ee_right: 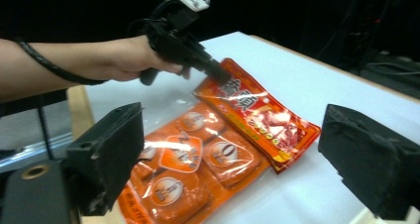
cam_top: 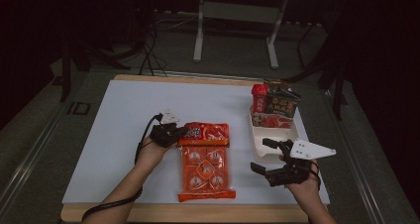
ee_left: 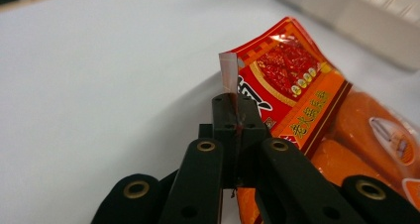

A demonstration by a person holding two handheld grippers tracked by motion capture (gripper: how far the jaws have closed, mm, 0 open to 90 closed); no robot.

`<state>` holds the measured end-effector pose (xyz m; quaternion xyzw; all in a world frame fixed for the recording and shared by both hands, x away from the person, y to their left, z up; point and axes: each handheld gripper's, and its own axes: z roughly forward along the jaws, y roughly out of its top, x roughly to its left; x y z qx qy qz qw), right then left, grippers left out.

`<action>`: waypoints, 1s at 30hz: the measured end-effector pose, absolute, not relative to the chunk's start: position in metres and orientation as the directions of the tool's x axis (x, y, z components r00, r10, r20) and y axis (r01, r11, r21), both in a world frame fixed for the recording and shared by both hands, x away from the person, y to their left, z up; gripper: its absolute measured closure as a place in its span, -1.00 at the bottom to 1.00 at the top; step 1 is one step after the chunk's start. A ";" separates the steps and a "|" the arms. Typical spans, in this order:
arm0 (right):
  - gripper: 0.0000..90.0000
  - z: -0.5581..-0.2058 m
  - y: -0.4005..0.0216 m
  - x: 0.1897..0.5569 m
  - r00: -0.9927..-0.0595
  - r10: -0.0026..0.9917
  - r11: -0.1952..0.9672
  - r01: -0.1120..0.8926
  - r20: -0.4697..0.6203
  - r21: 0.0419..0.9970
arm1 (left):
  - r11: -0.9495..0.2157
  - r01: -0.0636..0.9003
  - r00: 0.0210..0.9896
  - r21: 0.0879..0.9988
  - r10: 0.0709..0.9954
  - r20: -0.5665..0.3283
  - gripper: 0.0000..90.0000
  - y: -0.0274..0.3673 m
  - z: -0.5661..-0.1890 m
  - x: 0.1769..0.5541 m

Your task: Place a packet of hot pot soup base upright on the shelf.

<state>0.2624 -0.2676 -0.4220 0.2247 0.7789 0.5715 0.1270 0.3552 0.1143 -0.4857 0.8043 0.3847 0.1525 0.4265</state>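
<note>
Jaws of the left gripper (ee_left: 233, 116) are clamped on the snack pack's (cam_top: 204, 154) corner seal; film judged thin, floppy, probably slippery; right gripper (ee_right: 233, 159) gapes empty.

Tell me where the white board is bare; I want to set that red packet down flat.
The widest bare patch of the white board lies left of the left gripper and the orange pack. A band beyond the red packet is bare too. It is crowded at the tray and the right gripper.
</note>
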 end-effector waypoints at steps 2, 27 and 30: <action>-0.77 -0.421 -0.268 0.263 -0.867 0.492 0.241 0.222 0.078 0.945 | -0.331 0.465 0.672 0.821 0.735 -0.084 1.00 0.115 -0.478 0.352; -0.62 -0.414 -0.264 0.282 -0.827 0.553 0.209 0.255 0.100 0.944 | -0.295 0.212 0.815 0.932 0.580 -0.002 1.00 0.122 -0.429 0.313; -0.53 -0.414 -0.260 0.291 -0.823 0.555 0.196 0.274 0.124 0.941 | -0.280 0.163 0.846 0.946 0.533 0.012 1.00 0.123 -0.425 0.308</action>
